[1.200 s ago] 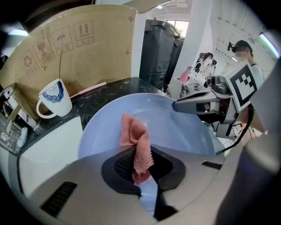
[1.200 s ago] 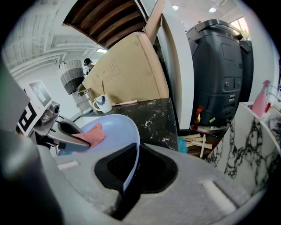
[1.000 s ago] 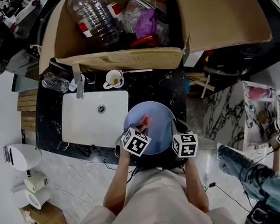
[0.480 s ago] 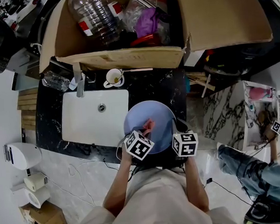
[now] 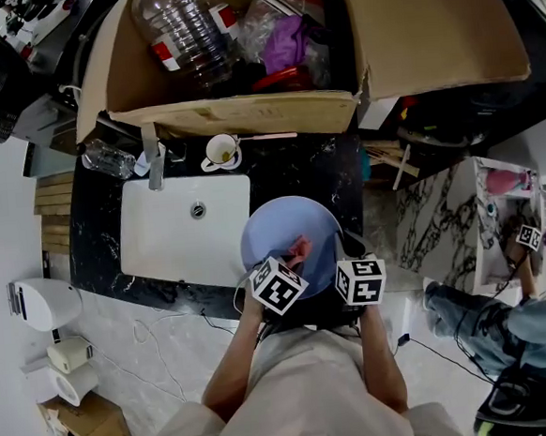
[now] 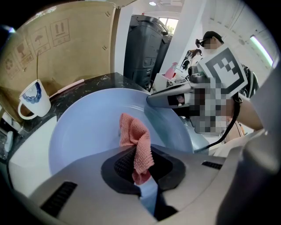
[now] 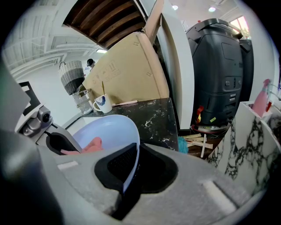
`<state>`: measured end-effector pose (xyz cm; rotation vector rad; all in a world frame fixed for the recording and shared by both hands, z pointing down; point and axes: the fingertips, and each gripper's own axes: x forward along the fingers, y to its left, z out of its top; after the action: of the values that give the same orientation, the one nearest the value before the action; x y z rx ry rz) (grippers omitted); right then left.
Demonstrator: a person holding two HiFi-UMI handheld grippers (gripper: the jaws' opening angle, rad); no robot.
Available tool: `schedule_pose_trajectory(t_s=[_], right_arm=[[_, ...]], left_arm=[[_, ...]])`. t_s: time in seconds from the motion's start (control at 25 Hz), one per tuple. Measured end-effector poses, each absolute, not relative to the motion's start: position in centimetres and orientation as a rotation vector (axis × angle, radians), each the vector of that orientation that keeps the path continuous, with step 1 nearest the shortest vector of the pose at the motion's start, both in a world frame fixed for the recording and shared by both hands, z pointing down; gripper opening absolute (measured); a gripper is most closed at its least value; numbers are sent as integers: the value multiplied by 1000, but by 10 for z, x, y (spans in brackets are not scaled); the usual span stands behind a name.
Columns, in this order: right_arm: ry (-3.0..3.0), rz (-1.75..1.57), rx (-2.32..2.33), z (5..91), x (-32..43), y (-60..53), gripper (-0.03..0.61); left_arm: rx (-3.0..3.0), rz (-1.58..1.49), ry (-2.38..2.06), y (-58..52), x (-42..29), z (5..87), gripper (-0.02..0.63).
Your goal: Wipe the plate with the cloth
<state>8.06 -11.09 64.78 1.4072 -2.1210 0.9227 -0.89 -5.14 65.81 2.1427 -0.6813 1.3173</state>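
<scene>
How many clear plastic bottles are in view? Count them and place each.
2. A large bottle lies in the cardboard box; a small bottle lies on the black countertop beside the tap. The box's clutter may hide more.

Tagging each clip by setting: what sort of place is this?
Probably a mock kitchen corner in a lab: a white sink in a black counter, a mug, a cardboard box of clutter.

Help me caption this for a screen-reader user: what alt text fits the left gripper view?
The left gripper has its jaws shut on a pink cloth, held over the inside of a pale blue plate. The right gripper clamps the plate's far rim, and a white mug stands on the dark counter before a cardboard box.
</scene>
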Motion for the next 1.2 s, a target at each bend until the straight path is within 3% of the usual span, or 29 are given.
schedule_pose_trajectory(t_s=[0.64, 1.2], right_arm=[[-2134, 944, 1412, 647, 80, -110, 28], [-2159, 850, 1383, 645, 79, -105, 30]], left_arm=[[2241, 1197, -684, -72, 20, 656, 34], [2250, 1137, -874, -107, 3, 655, 34]])
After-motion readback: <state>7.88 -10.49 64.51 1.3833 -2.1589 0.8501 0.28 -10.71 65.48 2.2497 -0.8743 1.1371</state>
